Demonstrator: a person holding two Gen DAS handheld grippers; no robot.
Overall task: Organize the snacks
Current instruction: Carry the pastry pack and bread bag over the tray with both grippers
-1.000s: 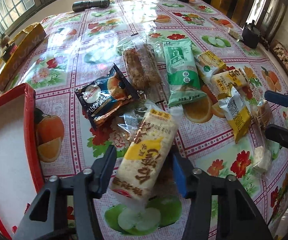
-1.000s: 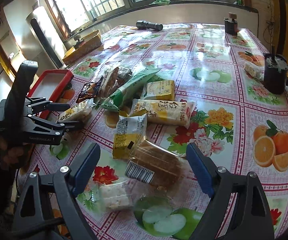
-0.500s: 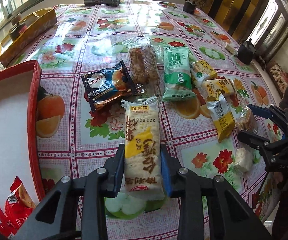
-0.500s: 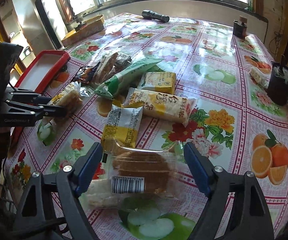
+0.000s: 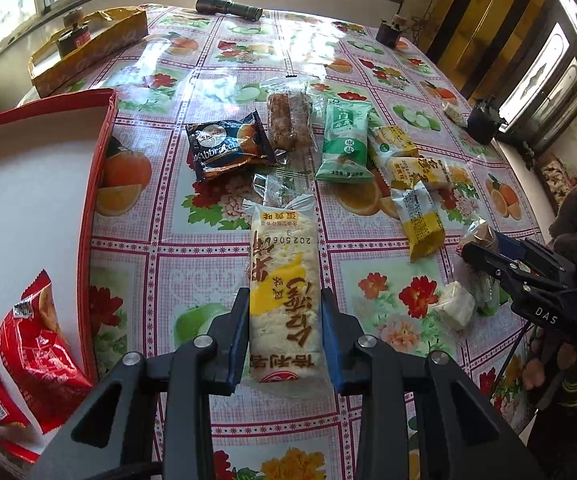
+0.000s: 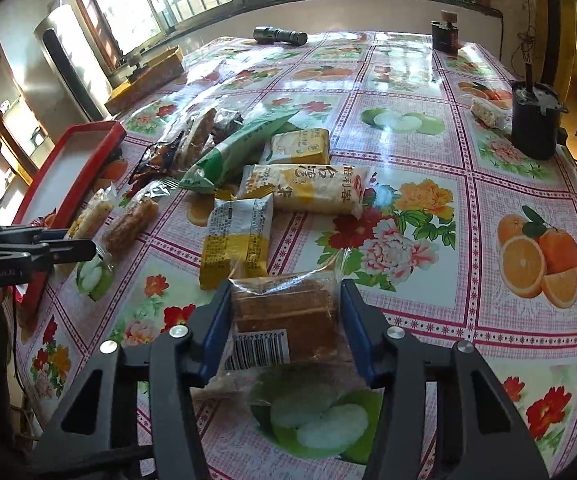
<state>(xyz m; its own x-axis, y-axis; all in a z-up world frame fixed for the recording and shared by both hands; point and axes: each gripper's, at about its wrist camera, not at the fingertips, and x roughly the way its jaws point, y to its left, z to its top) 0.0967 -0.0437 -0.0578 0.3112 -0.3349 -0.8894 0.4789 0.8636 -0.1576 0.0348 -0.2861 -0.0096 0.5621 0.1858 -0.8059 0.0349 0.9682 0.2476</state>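
My left gripper (image 5: 284, 336) is shut on a long yellow-and-white rice cracker pack (image 5: 282, 288), held above the table. My right gripper (image 6: 284, 328) is shut on a clear pack of brown cake slices (image 6: 288, 316) with a barcode. Between them lies a pile of snacks: a dark blue pack (image 5: 228, 148), a green pack (image 5: 344, 144), yellow packs (image 6: 240, 236) and a clear brown bar pack (image 5: 288, 120). A red tray (image 5: 100, 184) with red snack packs (image 5: 36, 344) sits at the left.
A floral oilcloth covers the table (image 6: 448, 200). A black torch (image 6: 280, 35) lies at the far edge, a black jar (image 6: 534, 120) at the right, a yellow box (image 5: 88, 52) at far left. A small white wrapped piece (image 5: 454, 308) lies near my right gripper.
The right gripper has closed on the brown cake pack. The left gripper, shut on the rice cracker pack, has lifted it and drawn back towards the tray side.
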